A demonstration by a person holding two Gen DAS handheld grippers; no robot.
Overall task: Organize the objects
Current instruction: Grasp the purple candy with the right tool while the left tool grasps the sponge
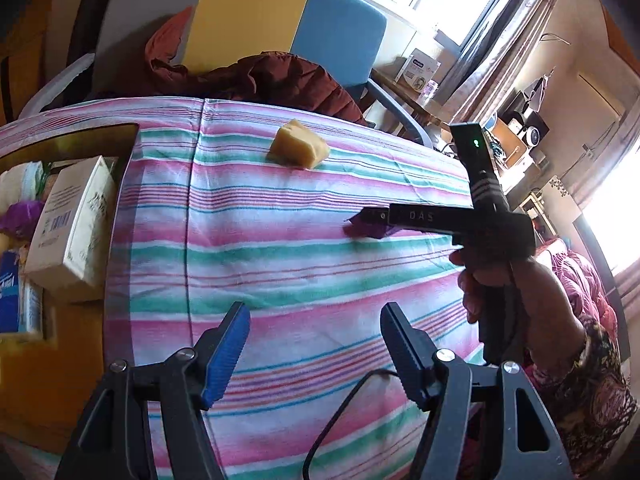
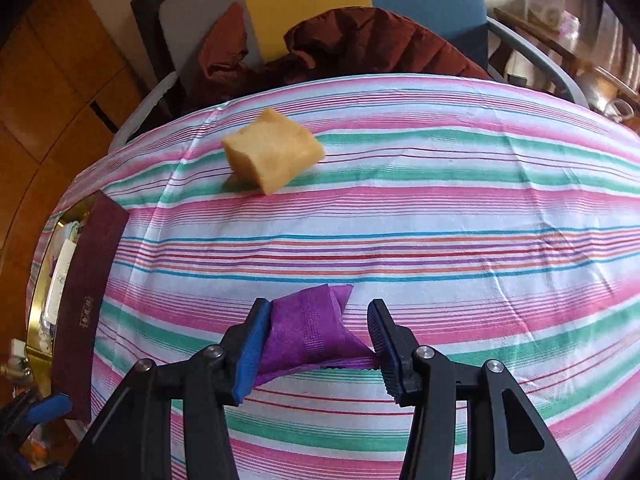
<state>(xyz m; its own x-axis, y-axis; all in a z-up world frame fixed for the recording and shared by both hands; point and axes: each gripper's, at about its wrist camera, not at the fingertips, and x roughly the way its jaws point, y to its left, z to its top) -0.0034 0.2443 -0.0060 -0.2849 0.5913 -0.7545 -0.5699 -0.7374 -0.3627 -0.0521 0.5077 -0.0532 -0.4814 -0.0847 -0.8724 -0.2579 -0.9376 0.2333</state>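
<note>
A purple packet (image 2: pixel 312 328) lies on the striped cloth (image 2: pixel 440 216) between the fingers of my right gripper (image 2: pixel 316 344). The jaws are open around it: the left pad touches it, the right pad stands apart from its body. In the left wrist view the packet (image 1: pixel 366 231) shows under the right gripper's tip. A yellow sponge block (image 2: pixel 274 156) sits farther back; it also shows in the left wrist view (image 1: pixel 298 148). My left gripper (image 1: pixel 316 344) is open and empty above the cloth's near part.
A gold-rimmed box (image 1: pixel 100 136) at the left holds a white carton (image 1: pixel 70 224), a blue pack (image 1: pixel 8 292) and other items. Its dark red lid (image 2: pixel 86 308) stands at the cloth's left edge. A chair with a maroon jacket (image 2: pixel 360 48) stands behind the table.
</note>
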